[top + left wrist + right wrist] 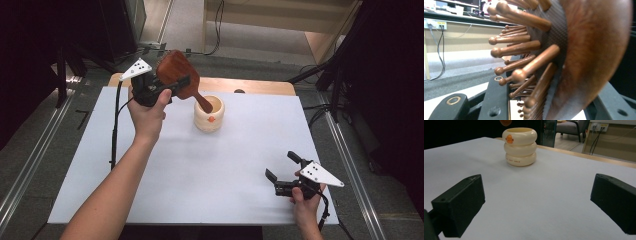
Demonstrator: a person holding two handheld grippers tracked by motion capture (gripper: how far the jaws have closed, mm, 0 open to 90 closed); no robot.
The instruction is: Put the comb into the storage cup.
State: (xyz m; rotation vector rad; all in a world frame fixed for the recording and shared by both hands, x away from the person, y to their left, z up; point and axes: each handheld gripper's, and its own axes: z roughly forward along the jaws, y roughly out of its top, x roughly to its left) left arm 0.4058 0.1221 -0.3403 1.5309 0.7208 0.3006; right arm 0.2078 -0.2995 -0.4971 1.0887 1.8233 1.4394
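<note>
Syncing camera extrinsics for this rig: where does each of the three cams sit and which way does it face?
High view: above the person's side, looking forward and down on the table; both forearms, left gripper and right gripper show.
Left gripper view: rides the left gripper, close on the wooden hairbrush clamped in its jaws.
Right gripper view: rides the right gripper low over the table, facing the cream cup; open jaws at the bottom.
Shared: cup and brush in the high view too.

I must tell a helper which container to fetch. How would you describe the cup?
On the white table mat, look toward its far middle. The cream cup stands there upright, shaped like three stacked rings with an orange mark, just beneath the wooden hairbrush handle.
</note>
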